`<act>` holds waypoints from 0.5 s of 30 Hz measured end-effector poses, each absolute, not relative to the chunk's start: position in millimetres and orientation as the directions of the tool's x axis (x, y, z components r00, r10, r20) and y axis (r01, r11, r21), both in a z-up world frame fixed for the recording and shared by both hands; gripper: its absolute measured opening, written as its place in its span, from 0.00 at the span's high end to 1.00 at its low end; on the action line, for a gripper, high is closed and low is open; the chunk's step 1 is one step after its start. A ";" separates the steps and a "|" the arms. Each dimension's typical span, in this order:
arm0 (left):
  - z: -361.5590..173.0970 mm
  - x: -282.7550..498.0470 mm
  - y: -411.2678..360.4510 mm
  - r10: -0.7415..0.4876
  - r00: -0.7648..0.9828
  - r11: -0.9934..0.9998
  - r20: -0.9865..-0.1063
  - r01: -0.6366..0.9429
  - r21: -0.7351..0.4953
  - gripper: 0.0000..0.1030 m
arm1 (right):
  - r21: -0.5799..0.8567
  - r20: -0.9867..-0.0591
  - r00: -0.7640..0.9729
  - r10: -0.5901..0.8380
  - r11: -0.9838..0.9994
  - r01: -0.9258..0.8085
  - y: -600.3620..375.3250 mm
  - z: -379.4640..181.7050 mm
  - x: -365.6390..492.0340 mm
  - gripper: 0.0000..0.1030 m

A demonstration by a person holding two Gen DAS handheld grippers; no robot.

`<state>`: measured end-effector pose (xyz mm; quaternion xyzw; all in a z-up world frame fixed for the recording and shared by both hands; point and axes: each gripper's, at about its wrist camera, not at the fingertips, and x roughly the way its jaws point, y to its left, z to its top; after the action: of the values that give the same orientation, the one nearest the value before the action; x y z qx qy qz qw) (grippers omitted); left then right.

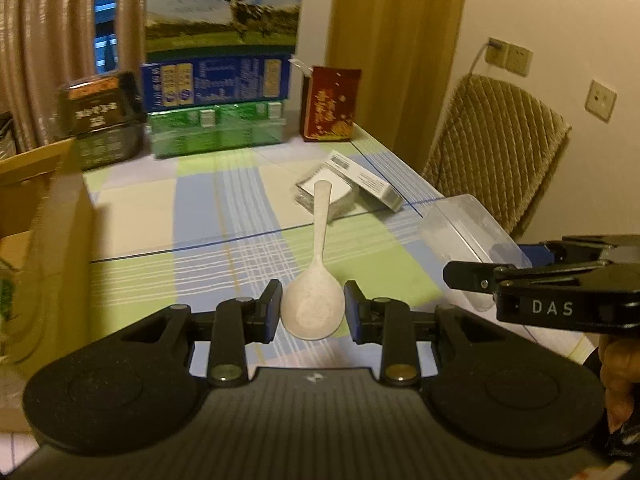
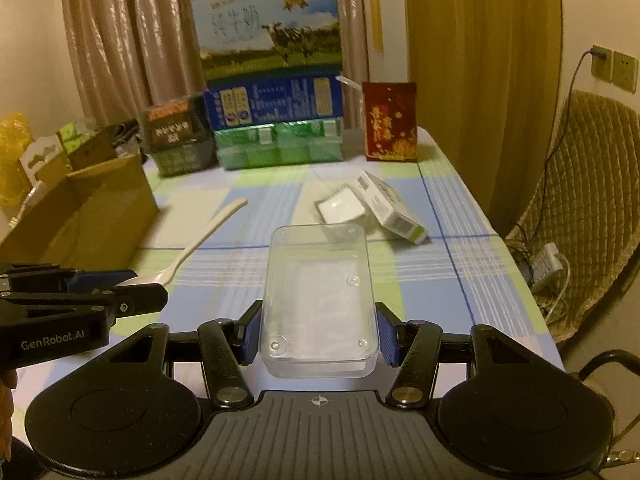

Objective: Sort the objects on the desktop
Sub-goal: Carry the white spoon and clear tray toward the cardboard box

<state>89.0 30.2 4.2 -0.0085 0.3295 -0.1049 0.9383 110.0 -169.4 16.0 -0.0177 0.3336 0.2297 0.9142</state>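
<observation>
With the spoon (image 1: 313, 304) pinched by its bowl in the nearly closed left hand-held gripper (image 1: 312, 309) and the clear box (image 2: 319, 304) clamped in the half-open right hand-held gripper (image 2: 318, 334), both above the desk (image 2: 404, 276), the spoon is best lowered handle-first into the level-held box.

Rear of table (image 2: 452, 200): milk carton (image 2: 272, 26) stacked on blue box (image 2: 276, 100) and green pack (image 2: 280, 144). Red box (image 2: 390, 122) upright beside them. Curtain (image 2: 128, 36) behind. Quilted chair (image 1: 496, 140) against wall; sockets (image 2: 614, 68) above.
</observation>
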 end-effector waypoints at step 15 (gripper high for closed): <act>50.9 38.8 71.0 -0.119 0.813 0.992 -0.570 0.075 -0.100 0.73 | 0.125 -0.563 0.661 0.497 0.841 -0.526 -129.0 55.2 75.0 0.48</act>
<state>38.8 71.0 50.9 -0.0366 0.3015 -0.0510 0.9514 75.0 -129.0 55.2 -0.0243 0.3013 0.2807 0.9110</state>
